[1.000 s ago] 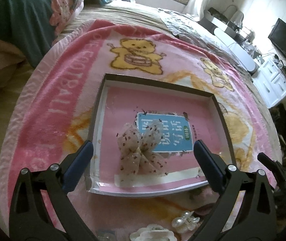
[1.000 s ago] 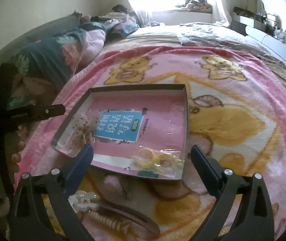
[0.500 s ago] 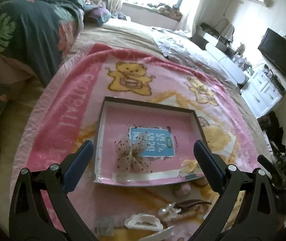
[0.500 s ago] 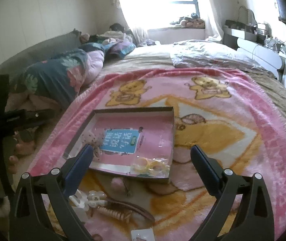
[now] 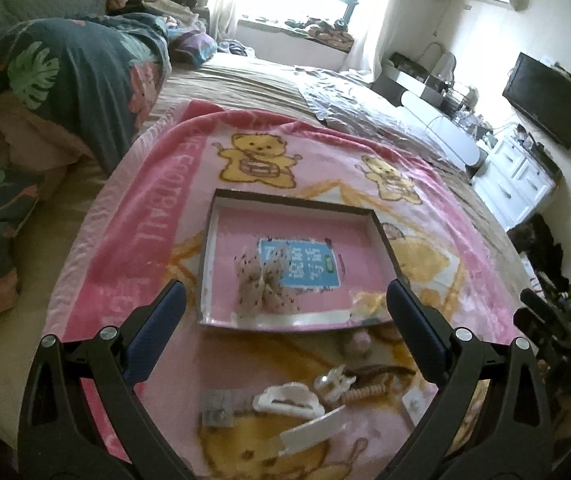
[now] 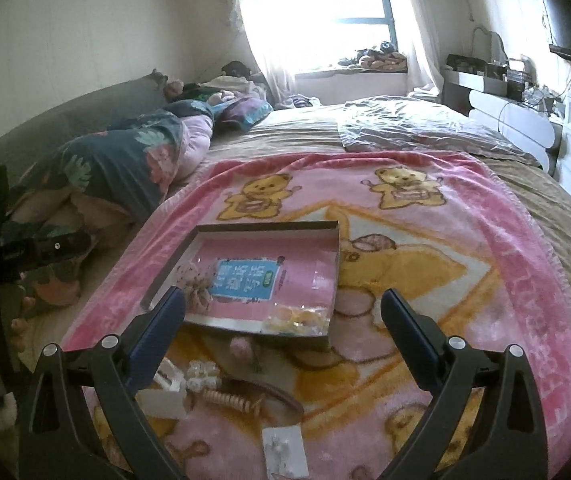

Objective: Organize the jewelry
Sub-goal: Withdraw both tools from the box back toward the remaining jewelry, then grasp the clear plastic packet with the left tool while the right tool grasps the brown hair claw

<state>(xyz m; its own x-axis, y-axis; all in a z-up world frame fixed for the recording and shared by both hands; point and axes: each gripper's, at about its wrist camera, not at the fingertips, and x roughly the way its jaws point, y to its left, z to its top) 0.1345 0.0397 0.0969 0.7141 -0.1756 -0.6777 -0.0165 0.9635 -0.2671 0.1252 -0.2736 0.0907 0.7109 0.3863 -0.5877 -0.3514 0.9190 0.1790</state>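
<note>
Flat on blanket [image 6: 485, 240], box [image 6: 327, 276], long side left-right; bow [image 5: 263, 290] inside

A fleecy pink blanket [image 6: 465, 280] carries yellow bear prints. The shallow dark-rimmed cardboard tray [image 5: 289, 200] is lined pink with a blue label [image 5: 305, 266]; its sheer bow [image 5: 263, 284] is dark-speckled.

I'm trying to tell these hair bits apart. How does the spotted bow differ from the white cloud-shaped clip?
The spotted bow lies inside the shallow box; the white cloud-shaped clip lies outside it on the pink blanket. The bow looks soft, sheer and dark-speckled; the clip looks hard, plain and white. The bow partly covers a blue label; the clip sits among other loose accessories. Neither is held: both tools are open.
</note>
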